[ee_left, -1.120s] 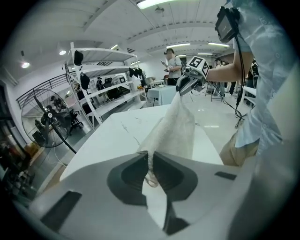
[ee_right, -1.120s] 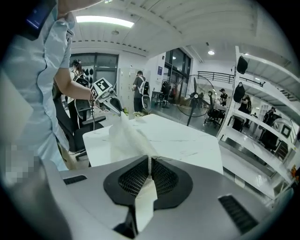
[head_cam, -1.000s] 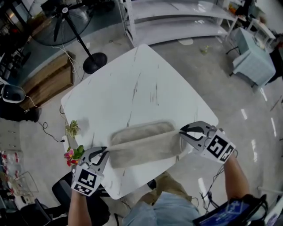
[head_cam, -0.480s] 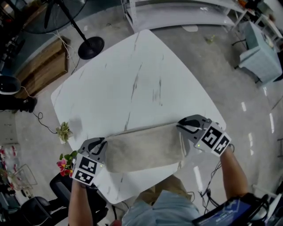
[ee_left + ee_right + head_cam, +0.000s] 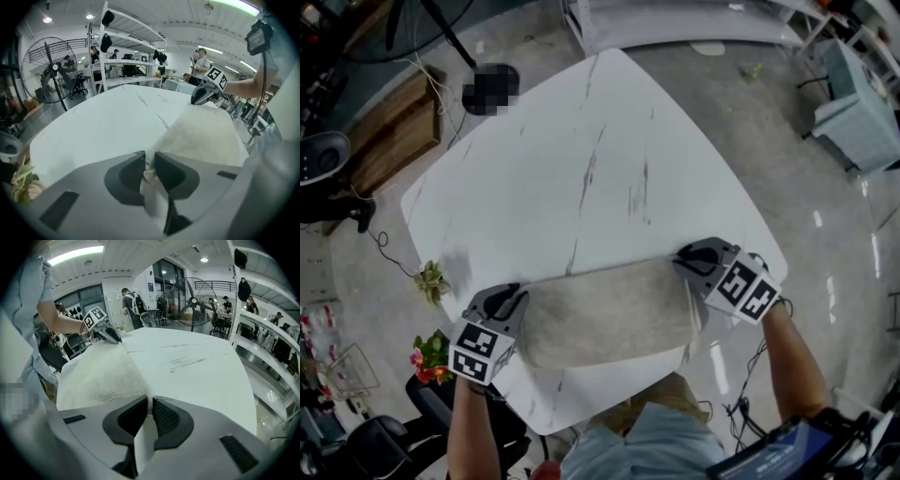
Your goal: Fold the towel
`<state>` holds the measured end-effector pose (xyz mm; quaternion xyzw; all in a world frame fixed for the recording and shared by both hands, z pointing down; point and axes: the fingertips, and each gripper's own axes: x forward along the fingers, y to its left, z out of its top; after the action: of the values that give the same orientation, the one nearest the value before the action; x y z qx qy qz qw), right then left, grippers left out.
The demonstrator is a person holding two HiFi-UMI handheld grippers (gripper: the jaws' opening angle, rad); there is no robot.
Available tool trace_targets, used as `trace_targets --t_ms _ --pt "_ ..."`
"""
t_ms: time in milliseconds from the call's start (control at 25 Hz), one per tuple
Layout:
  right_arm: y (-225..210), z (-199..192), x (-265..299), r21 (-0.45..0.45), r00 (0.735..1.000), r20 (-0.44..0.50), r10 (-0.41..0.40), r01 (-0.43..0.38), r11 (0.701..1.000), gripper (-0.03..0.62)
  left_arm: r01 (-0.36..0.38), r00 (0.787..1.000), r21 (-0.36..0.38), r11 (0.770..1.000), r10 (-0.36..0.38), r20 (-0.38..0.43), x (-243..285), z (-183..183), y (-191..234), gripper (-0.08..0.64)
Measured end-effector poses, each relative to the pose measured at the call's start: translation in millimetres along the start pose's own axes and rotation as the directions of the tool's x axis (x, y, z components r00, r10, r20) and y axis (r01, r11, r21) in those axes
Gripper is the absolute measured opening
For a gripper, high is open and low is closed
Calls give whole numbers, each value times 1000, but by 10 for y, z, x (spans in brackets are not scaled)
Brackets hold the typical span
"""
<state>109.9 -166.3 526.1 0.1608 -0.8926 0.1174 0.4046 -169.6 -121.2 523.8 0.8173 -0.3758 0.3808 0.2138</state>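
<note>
Head view looks steeply down on a white, dark-veined table (image 5: pixel 581 169). A pale towel (image 5: pixel 609 314) lies flat along its near side as a long folded band. The band stretches between the two grippers. The left gripper (image 5: pixel 516 300) is at the towel's left end and the right gripper (image 5: pixel 686 266) at its right end. Both are low over the table top and tilted down toward the cloth. The towel's near long edge lies close to the table's near edge.

Left gripper view shows this gripper's jaws close together, with only a narrow slot between them. A bunched bit of the towel's corner fills that slot and touches both pads, so the cloth is pinched. These jaws have just been opening. Beyond them the towel runs off across the table to the other gripper at its far end.

Right gripper view shows the same thing from the other end. The jaws are nearly together, leaving a thin slit. The towel's end comes right up to the tips and into that slit, where it is nipped between the pads. These jaws have also just been opening, with the cloth between them.

A standing fan (image 5: pixel 49 70) and white shelves (image 5: pixel 126 47) are in the room beyond the table. Some flowers (image 5: pixel 427 356) lie on the floor near the left gripper.
</note>
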Motion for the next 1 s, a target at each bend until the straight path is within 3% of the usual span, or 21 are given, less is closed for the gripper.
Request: trace_targets --t_ms 120,240,360,480,680,840,1000 --pt "-21 25 33 -24 1000 1 -29 29 999 62 -64 997 -4 998 65 43 -52 77 55 92" --pt "-46 200 -101 48 995 99 0 -5 999 134 -102 988 -27 994 104 114 -215 218 80 129" --pt "-97 392 -345 77 984 178 -32 19 997 153 -116 975 -27 993 119 189 -407 410 10 130" --pt "-26 438 -505 34 984 165 -73 68 997 153 -108 973 8 994 104 205 -476 468 -151 130" --pt "493 357 -638 -71 989 133 -60 70 995 135 -72 982 86 994 56 180 -547 370 -477 116" --pt "1016 145 -635 -77 994 110 -6 15 997 117 33 995 163 986 -48 90 -493 47 -877 92" --pt "1236 -199 -410 -97 999 50 3 2 995 101 90 996 174 981 -93 7 -346 -298 -1003 84"
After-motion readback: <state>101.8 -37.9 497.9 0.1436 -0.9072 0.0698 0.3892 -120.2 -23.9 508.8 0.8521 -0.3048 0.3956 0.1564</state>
